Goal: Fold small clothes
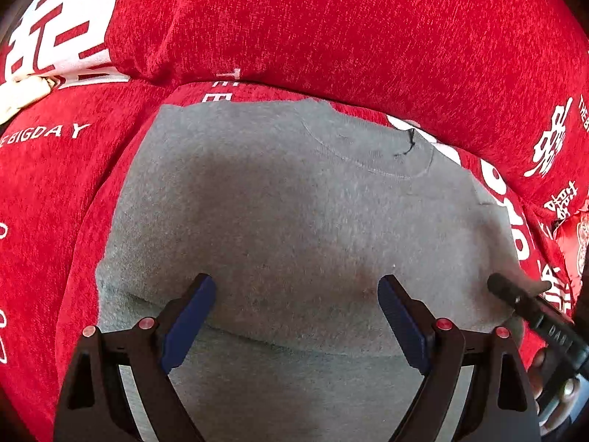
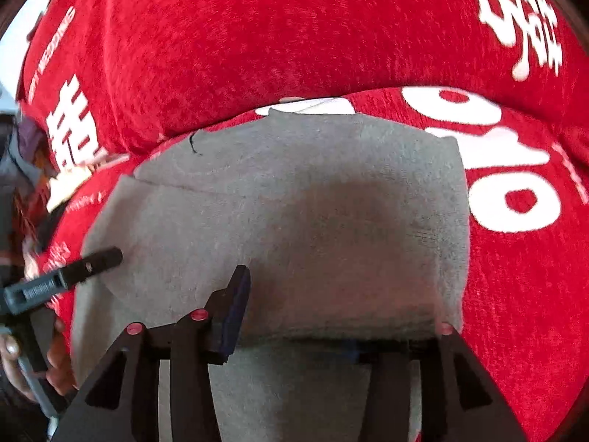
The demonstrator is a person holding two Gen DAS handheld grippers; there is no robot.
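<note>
A small grey garment (image 1: 294, 202) lies flat on a red cover, its neckline toward the back; it also fills the middle of the right wrist view (image 2: 313, 221). My left gripper (image 1: 296, 294) is open, jaws spread wide just above the garment's near part, holding nothing. My right gripper (image 2: 331, 316) is open; its left finger (image 2: 235, 305) stands on top of the cloth and its right finger is hidden under a folded grey edge (image 2: 331, 331). Each gripper's finger shows in the other's view (image 1: 515, 302) (image 2: 84, 265).
The red cover (image 1: 331, 29) with white lettering spreads all around, and a red cushion bulges behind the garment (image 2: 257, 37). A cream cloth piece (image 1: 22, 92) lies at the far left. A hand (image 2: 33, 361) holds the left gripper.
</note>
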